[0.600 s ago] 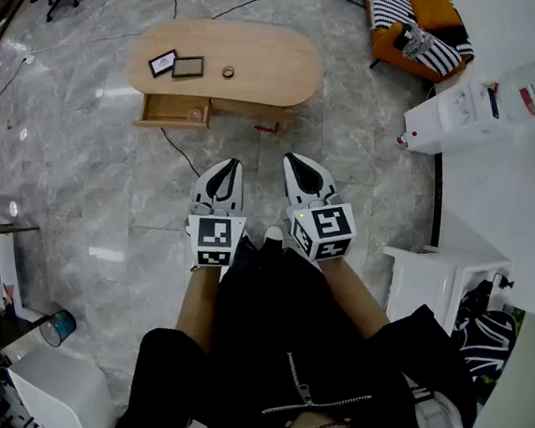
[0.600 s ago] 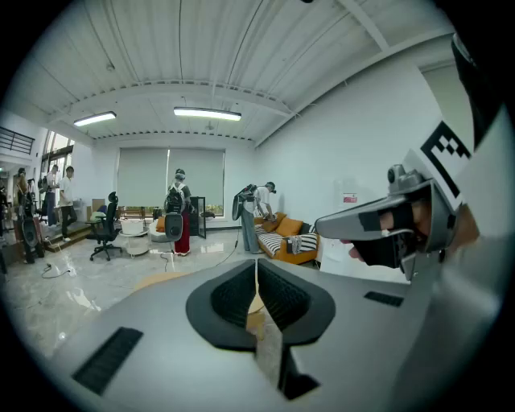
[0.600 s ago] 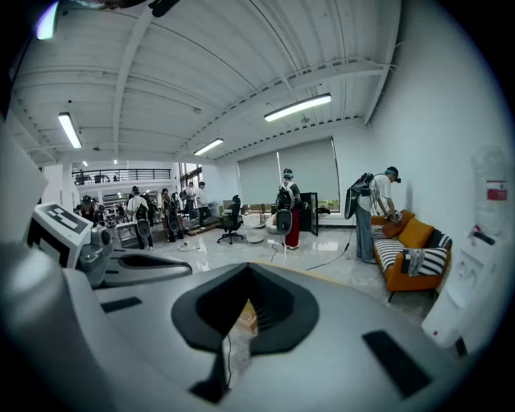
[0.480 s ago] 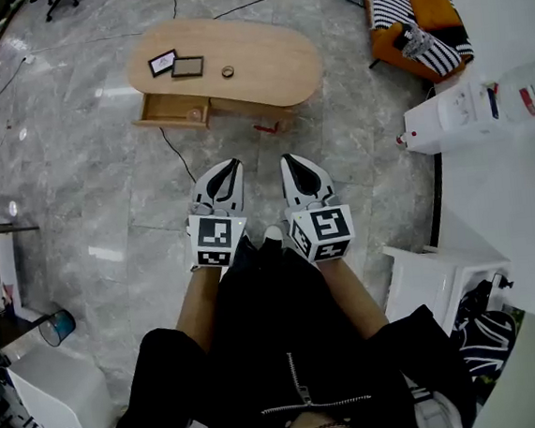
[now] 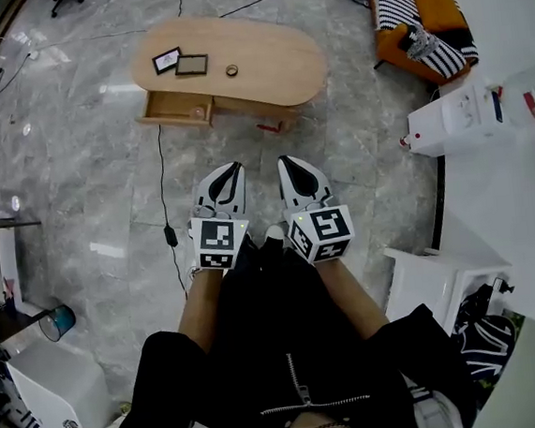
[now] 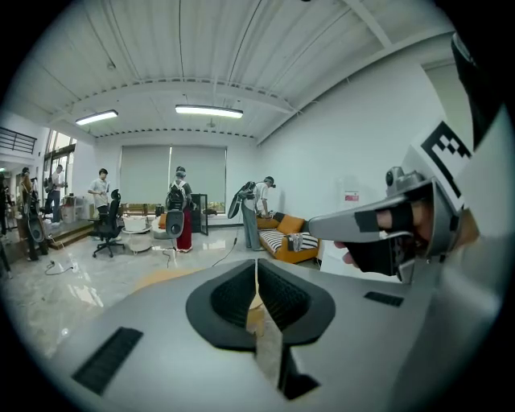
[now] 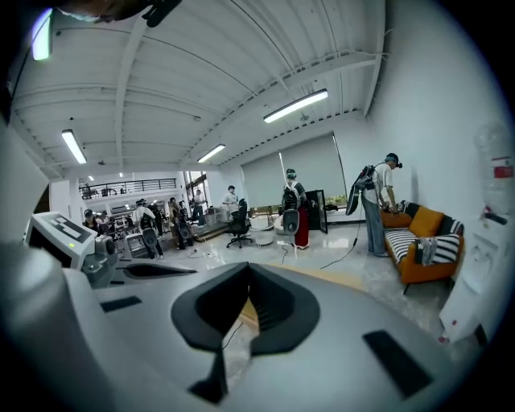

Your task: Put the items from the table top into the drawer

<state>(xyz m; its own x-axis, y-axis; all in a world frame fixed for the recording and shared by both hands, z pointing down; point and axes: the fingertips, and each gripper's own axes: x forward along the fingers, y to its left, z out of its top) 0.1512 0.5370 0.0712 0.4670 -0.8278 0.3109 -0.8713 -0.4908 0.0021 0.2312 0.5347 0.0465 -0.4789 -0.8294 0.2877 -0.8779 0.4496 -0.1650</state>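
Note:
A light wooden oval table (image 5: 272,67) stands far ahead on the marble floor, its drawer (image 5: 171,108) pulled open at the front left. On top lie a small black-framed picture (image 5: 167,60), a brown frame (image 5: 191,65) and a small ring-shaped item (image 5: 232,71). My left gripper (image 5: 233,168) and right gripper (image 5: 284,162) hang side by side close to my body, well short of the table. Both point forward and slightly down. The left gripper (image 6: 256,265) has its jaws together with nothing in them. So does the right gripper (image 7: 246,269).
A black cable with an adapter (image 5: 168,235) runs along the floor left of the grippers. An orange and striped sofa (image 5: 418,15) stands at the back right, a white water dispenser (image 5: 465,114) at the right. Several people stand in the far room.
The head view has shifted slightly, so the table sits a little to the right and the floor cable shows left of the grippers. Both grippers stay side by side and shut.

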